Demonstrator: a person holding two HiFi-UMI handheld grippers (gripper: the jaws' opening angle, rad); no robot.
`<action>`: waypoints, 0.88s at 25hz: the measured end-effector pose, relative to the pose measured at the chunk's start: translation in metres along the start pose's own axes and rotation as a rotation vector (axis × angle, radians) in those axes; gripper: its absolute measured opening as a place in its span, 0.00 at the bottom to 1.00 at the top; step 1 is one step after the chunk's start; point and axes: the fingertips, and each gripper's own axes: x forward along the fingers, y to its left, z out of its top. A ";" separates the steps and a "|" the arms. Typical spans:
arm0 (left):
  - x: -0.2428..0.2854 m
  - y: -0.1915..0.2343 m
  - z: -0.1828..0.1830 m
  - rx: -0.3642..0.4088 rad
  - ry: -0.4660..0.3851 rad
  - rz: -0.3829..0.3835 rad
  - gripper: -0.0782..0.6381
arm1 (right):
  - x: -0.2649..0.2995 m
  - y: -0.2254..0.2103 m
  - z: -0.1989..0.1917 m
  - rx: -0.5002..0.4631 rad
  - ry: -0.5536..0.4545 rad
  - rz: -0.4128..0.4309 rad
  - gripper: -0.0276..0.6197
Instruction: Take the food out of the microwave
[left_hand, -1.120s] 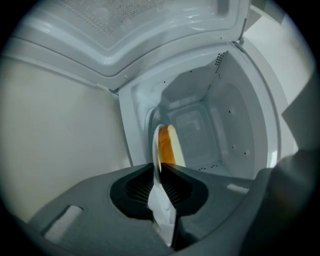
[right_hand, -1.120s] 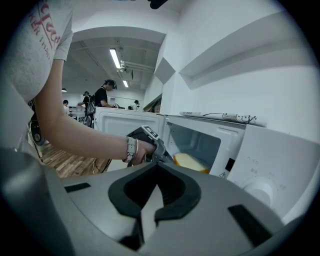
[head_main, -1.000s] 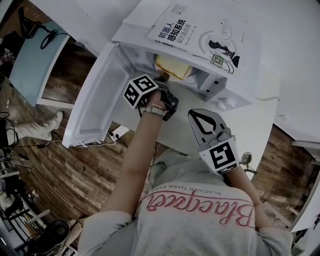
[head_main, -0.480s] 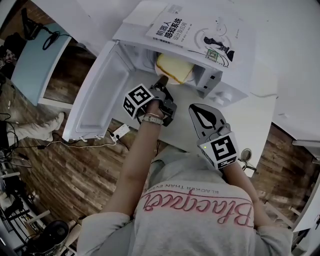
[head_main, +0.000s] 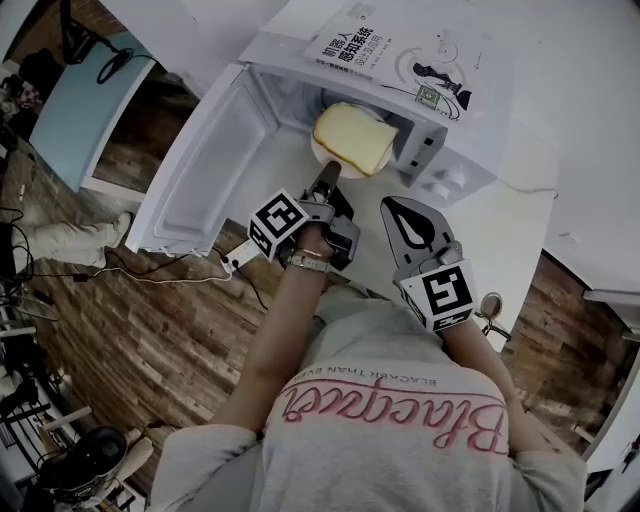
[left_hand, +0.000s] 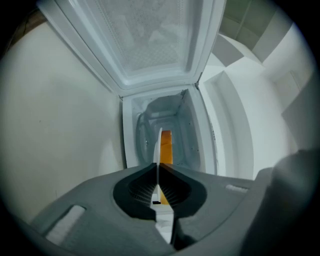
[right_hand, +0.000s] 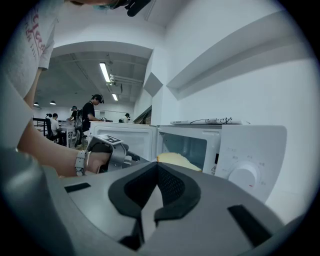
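Observation:
A slab of yellow bread (head_main: 352, 140) lies on a white plate (head_main: 316, 152) at the mouth of the white microwave (head_main: 440, 150). The microwave's door (head_main: 200, 180) hangs open to the left. My left gripper (head_main: 326, 177) is shut on the plate's near rim; its jaws have just been closing, with the rim between them. In the left gripper view the plate (left_hand: 158, 145) shows edge-on between the jaws (left_hand: 158, 167), with the bread (left_hand: 166, 146) behind it. My right gripper (head_main: 396, 210) is shut and holds nothing, just right of the left one, in front of the dials (right_hand: 245, 176).
A book (head_main: 400, 50) lies on top of the microwave. The microwave stands on a white counter (head_main: 505, 235). A power strip (head_main: 238, 262) and cables lie on the wooden floor below the door. People (right_hand: 92, 112) stand far off in the room.
The left gripper has drawn back toward me and the plate with the bread has slid from inside the microwave to its mouth. The right gripper has stayed put.

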 end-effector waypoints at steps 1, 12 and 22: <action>-0.006 -0.003 -0.001 0.001 -0.008 -0.007 0.13 | -0.001 0.003 0.001 -0.003 -0.002 0.007 0.06; -0.053 -0.025 -0.019 -0.006 -0.045 -0.035 0.13 | -0.004 0.013 0.004 -0.019 -0.015 0.003 0.06; -0.084 -0.036 -0.024 -0.027 -0.159 -0.038 0.13 | -0.009 0.015 0.005 -0.033 -0.024 -0.021 0.06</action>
